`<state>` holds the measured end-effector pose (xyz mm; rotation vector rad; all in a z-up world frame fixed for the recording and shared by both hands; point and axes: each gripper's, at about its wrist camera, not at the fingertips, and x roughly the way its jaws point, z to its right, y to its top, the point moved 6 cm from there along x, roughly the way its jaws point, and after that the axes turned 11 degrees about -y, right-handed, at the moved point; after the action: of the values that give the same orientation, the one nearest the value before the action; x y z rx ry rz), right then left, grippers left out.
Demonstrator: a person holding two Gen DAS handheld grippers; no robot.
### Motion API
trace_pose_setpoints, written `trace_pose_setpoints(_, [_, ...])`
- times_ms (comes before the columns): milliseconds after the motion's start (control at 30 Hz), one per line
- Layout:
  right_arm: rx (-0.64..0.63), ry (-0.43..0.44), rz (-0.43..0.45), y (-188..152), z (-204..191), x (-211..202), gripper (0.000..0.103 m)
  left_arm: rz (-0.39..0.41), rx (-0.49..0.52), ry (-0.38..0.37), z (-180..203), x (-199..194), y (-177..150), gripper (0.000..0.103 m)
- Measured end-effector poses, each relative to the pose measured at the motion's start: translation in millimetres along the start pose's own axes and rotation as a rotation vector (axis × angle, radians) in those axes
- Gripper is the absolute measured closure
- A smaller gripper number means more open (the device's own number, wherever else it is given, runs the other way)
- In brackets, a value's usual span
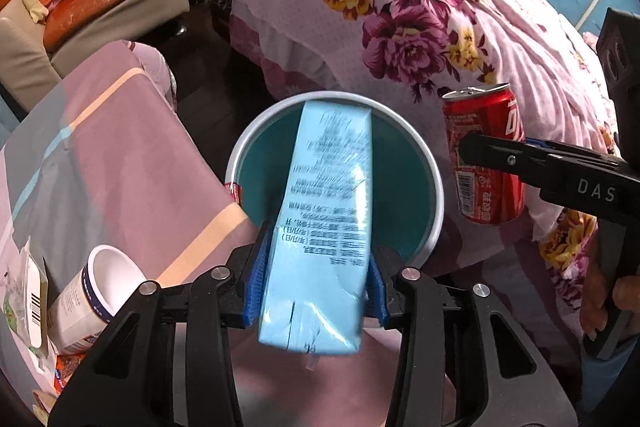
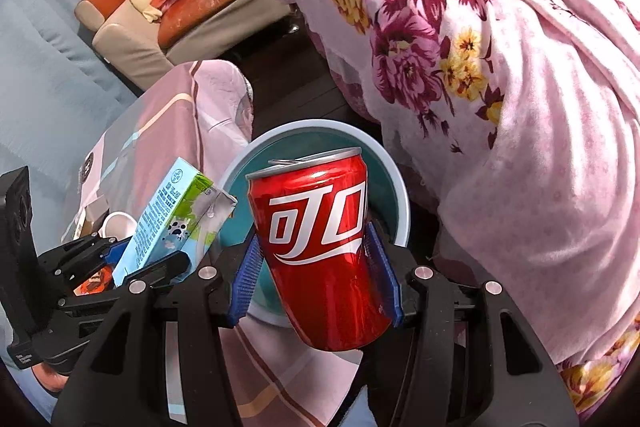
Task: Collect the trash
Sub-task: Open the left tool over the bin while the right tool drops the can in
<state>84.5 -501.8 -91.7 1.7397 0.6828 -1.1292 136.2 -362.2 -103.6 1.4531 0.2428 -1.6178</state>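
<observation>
- Right now the floral bedspread (image 1: 420,11) fills the background, draped beside the round teal bin (image 1: 434,187) on the floor.
- Over that bin's mouth hangs the light-blue milk carton (image 1: 324,219), tilted, sitting between the left gripper (image 1: 316,287) pads; whether they press it, I can't tell.
- Right gripper (image 2: 316,275) clamps the red cola can (image 2: 320,251), upright above the bin rim.

Left hand-held gripper (image 1: 316,291) holding a blue carton (image 1: 324,211) between its blue pads, hanging over a teal bin (image 1: 434,187), right hand-held gripper (image 1: 466,153) gripping a red can (image 1: 486,123) beside a floral bed (image 1: 420,7), white cup (image 1: 100,291) lying on the desk (image 1: 132,163)
</observation>
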Motion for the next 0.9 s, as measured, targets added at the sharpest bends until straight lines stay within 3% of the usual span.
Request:
trace_pose_setpoints(67, [-0.001, -0.004, -0.004, 1, 0, 2, 0.054, 0.018, 0.005, 0.017, -1, -3, 2, 0.033])
trace_pose_setpoints(133, [-0.004, -0.007, -0.007, 0, 0, 3, 0.054, 0.041, 0.010, 0.039, -2, -8, 4, 0.026])
trace_pose_setpoints(500, [-0.034, -0.009, -0.038, -2, -15, 14, 0.054, 0.058, -0.030, 0.025, -20, -32, -10, 0.025])
trace_pose_setpoints(633, [-0.052, -0.005, -0.058, -5, -24, 19, 0.054, 0.066, -0.051, 0.016, -26, -39, -18, 0.016])
trace_pose_setpoints(767, [-0.072, -0.002, -0.078, -9, -35, 21, 0.053, 0.071, -0.058, 0.013, -29, -44, -25, 0.016])
trace_pose_setpoints(900, [-0.088, 0.002, -0.076, -13, -45, 17, 0.036, 0.075, -0.061, 0.014, -33, -52, -31, 0.016])
